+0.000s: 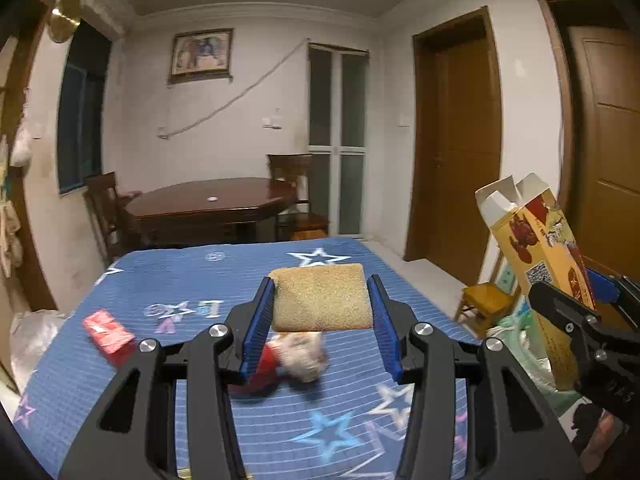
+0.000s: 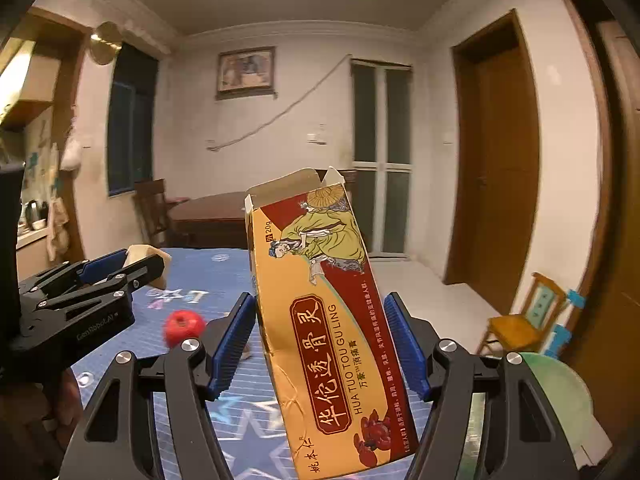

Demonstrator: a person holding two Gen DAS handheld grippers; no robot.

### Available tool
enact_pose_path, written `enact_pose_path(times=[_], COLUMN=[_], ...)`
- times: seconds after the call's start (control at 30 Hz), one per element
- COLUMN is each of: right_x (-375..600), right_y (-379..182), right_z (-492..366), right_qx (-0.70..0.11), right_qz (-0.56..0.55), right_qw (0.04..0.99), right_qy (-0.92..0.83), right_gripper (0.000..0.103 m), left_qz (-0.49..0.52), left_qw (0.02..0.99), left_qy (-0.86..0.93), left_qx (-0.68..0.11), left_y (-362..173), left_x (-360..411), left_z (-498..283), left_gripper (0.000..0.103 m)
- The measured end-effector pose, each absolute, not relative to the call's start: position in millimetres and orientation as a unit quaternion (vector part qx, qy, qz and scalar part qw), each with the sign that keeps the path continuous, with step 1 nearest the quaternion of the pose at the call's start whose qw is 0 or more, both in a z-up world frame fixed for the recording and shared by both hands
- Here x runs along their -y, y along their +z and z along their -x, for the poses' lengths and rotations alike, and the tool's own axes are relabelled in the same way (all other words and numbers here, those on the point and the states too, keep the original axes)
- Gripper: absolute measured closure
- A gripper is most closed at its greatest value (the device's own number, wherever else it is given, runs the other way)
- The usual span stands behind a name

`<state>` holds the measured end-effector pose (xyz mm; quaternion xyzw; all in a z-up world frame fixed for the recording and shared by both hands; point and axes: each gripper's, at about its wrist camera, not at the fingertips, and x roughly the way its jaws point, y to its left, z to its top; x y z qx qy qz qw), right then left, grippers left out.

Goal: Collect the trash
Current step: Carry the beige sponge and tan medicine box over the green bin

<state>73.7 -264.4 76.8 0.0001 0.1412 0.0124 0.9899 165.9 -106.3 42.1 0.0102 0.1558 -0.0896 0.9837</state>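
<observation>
My left gripper is shut on a tan sponge and holds it above the blue star-patterned table cover. Below it lie a blurred white and red crumpled wrapper and a red packet. My right gripper holds a yellow and red medicine carton, open at the top and tilted left; it shows at the right of the left wrist view. In the right wrist view the left gripper with the sponge is at left, and a red round object lies on the cover.
A green bin sits at the right below the carton. A small yellow wooden chair stands beyond it. A dark dining table with chairs stands behind. Brown doors line the right wall.
</observation>
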Motion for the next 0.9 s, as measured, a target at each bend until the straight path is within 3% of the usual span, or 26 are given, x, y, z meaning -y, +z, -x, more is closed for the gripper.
enact_pose_path(times=[0.47, 0.9], right_x=[471, 629], right_y=[87, 41], right_z=[-56, -74], right_qx=[-0.167, -0.257], right_qz=[-0.034, -0.079], right_qw=[0.979, 0.949], right_qy=[-0.109, -0.163], right_gripper=[0.036, 0.036], left_qz=[-0.041, -0.094], left_qw=[0.956, 0.914], left_qy=[-0.216, -0.294], left_qx=[-0.195, -0.265], left_y=[37, -6], left_x=[251, 378], left_z=[-201, -214], left_gripper=[0.057, 0.056])
